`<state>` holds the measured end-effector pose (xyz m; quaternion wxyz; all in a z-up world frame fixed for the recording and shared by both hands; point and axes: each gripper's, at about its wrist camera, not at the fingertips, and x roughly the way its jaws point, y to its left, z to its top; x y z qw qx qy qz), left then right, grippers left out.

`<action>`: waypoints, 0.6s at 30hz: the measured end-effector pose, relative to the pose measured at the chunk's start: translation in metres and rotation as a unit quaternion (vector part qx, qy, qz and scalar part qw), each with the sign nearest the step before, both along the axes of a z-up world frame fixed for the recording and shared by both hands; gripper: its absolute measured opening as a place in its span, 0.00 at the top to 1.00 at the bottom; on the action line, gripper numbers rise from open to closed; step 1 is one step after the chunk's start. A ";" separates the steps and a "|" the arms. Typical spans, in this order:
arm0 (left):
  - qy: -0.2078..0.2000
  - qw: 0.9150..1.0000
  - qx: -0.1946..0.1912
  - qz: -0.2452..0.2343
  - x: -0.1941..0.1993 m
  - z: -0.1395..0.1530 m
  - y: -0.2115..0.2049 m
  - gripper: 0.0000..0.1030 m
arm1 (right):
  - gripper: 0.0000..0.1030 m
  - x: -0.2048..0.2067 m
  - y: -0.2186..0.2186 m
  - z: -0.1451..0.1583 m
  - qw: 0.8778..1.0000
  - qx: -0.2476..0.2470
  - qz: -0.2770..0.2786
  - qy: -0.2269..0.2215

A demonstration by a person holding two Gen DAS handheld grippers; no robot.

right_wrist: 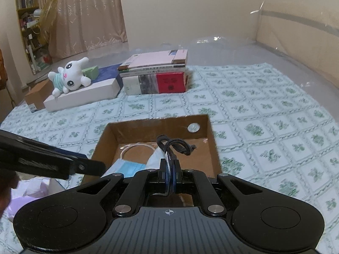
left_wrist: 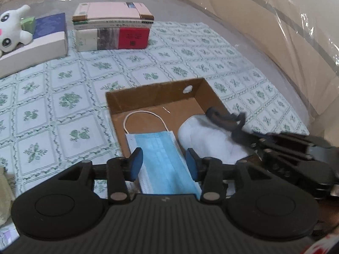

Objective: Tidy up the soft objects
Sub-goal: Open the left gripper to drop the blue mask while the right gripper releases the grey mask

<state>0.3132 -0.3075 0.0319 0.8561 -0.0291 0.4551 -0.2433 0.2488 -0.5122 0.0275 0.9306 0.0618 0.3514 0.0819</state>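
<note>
An open cardboard box (left_wrist: 152,97) sits on the patterned cloth. A blue face mask (left_wrist: 156,144) with a white ear loop lies on its floor at the left. My left gripper (left_wrist: 164,157) stands open over that mask, blue pads apart on either side of it and not pressing. A white mask (left_wrist: 207,135) with a black strap (left_wrist: 222,118) lies in the right half of the box. In the right wrist view, my right gripper (right_wrist: 170,167) is shut on the white mask (right_wrist: 156,156) at its edge, where the black strap (right_wrist: 175,145) loops up above the box (right_wrist: 156,124).
A white plush toy (right_wrist: 70,78) lies on a flat white box (right_wrist: 84,97) at the back left. A stack of books (right_wrist: 156,78) is beside it. A small carton (right_wrist: 36,95) stands further left. A plastic-covered wall (left_wrist: 286,31) runs along the right.
</note>
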 end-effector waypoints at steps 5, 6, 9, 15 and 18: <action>-0.008 1.000 -0.015 0.012 -0.014 0.012 0.020 0.58 | 0.96 0.005 0.010 -0.024 0.999 -0.017 0.011 0.043; -0.008 1.000 -0.019 0.014 -0.016 0.013 0.024 0.57 | 0.96 0.007 0.012 -0.031 0.998 -0.022 0.013 0.056; -0.012 0.999 -0.025 0.016 -0.025 0.018 0.033 0.54 | 0.96 0.009 0.015 -0.045 0.996 -0.025 0.023 0.084; -0.031 0.999 -0.022 0.009 -0.046 0.028 0.041 0.54 | 0.91 0.005 0.011 -0.043 0.997 -0.003 0.011 0.082; -0.040 0.999 -0.025 0.009 -0.059 0.034 0.047 0.54 | 0.37 -0.003 0.010 -0.030 0.998 0.005 -0.001 0.058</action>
